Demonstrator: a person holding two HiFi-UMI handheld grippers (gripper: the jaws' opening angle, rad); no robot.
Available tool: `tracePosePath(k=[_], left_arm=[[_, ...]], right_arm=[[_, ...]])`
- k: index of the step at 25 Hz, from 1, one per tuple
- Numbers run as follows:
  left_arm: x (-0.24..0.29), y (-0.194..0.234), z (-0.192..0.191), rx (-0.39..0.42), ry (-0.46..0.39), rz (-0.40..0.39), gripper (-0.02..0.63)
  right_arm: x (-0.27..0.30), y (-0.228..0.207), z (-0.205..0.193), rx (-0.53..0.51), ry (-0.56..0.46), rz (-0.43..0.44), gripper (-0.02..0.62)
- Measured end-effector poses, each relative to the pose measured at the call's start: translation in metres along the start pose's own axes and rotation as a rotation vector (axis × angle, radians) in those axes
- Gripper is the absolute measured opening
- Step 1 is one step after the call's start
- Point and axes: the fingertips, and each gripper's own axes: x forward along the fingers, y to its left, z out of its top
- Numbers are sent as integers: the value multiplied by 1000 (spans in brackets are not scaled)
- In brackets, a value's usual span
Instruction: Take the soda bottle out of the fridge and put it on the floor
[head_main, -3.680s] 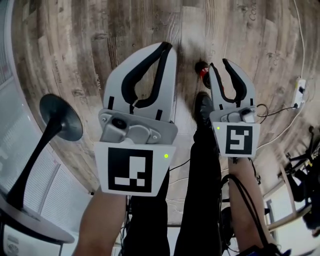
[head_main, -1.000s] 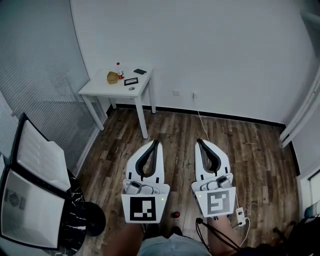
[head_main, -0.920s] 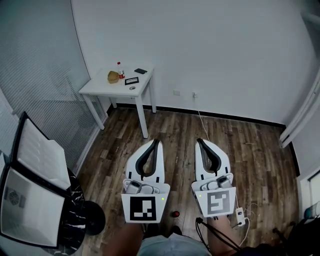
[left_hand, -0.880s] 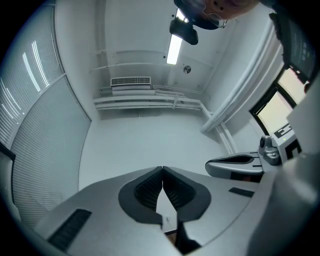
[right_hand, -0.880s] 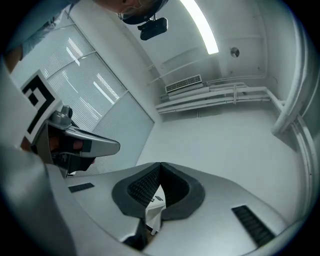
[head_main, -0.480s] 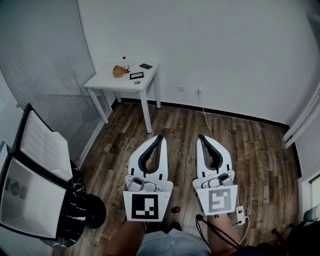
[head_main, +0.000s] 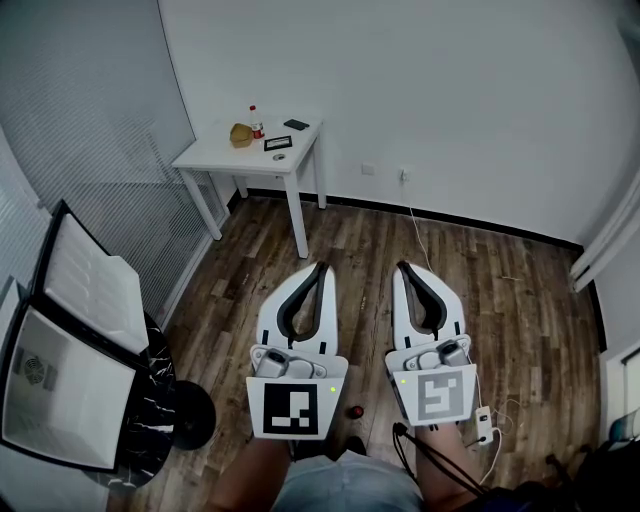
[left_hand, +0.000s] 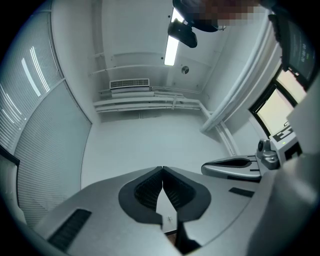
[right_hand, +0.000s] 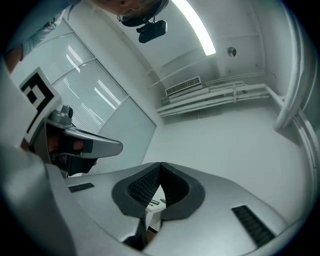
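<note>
In the head view, the person stands on a wooden floor (head_main: 520, 300) and holds both grippers out in front, side by side. The left gripper (head_main: 322, 266) is just at 7 o'clock from the middle of the picture and the right gripper (head_main: 402, 267) at 5 o'clock. Each one has its jaws pressed together, with nothing between them. The soda bottle (head_main: 355, 411) stands on the floor at 6 o'clock, low between the two marker cubes and near the person's feet — only its red top shows from above. Neither gripper touches it. At 11 o'clock a white bench (head_main: 210, 157) stands near the wall and carries a small bottle (head_main: 254, 120) with a red cap, a brown lump and some dark flat things. At 8 o'clock there is a white unit (head_main: 85, 300) with black edges; I cannot tell if it is the fridge. A white power strip (head_main: 483, 425) lies on the floor at 5 o'clock.

In the left gripper view, the left gripper (left_hand: 162, 168) points up toward the ceiling, its tips meeting and holding nothing. A ceiling lamp (left_hand: 171, 50) is at 12 o'clock, and the right gripper (left_hand: 235, 167) shows at 3 o'clock.

In the right gripper view, the right gripper (right_hand: 160, 164) is also closed and empty — its tips touch. The left gripper (right_hand: 85, 145) shows at 9 o'clock, and an air vent (right_hand: 183, 86) is on the wall at 12 o'clock.
</note>
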Motion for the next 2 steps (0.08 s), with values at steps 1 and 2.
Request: tracePosePath(k=[1, 2], left_arm=[[0, 0, 1, 3, -2, -1, 17], [0, 0, 1, 7, -4, -2, 17]], right_arm=[[0, 0, 1, 0, -3, 1, 11], [1, 0, 1, -1, -6, 1, 11]])
